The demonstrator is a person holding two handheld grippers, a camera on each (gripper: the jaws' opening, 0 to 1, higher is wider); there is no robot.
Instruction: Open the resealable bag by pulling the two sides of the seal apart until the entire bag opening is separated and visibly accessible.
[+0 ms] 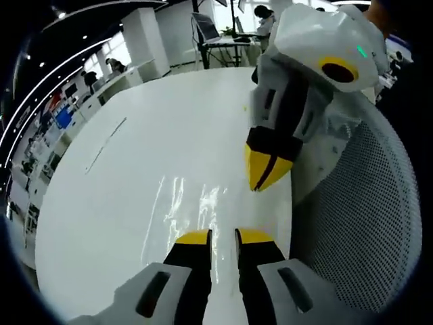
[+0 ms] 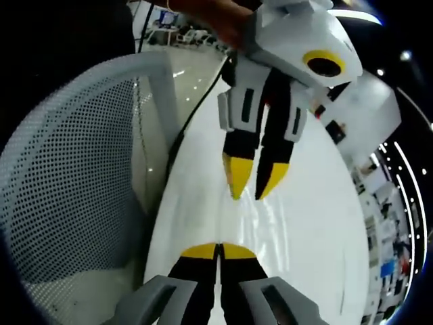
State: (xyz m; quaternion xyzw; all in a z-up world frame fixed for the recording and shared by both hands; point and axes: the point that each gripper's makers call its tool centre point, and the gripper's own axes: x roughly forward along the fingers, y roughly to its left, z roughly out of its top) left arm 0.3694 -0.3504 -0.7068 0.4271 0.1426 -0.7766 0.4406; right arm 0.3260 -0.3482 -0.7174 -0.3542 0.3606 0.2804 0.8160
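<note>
Open-plan office or lab: white table point(image 1: 135, 176) under the grippers, mesh chair back point(image 1: 365, 223) beside it, desks and monitors point(image 1: 64, 116) beyond, ceiling strip lights point(image 1: 81, 47) overhead.

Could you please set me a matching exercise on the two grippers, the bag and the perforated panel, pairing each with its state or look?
Things:
1. left gripper
2. right gripper
3. resealable bag
4. perforated panel

States:
A. jaws shut together
B. clear, lying flat on the white table
C. jaws slightly apart
D. white, full of small holes, beside the table edge

Pairs: 1-C, 2-A, 3-B, 4-D.
</note>
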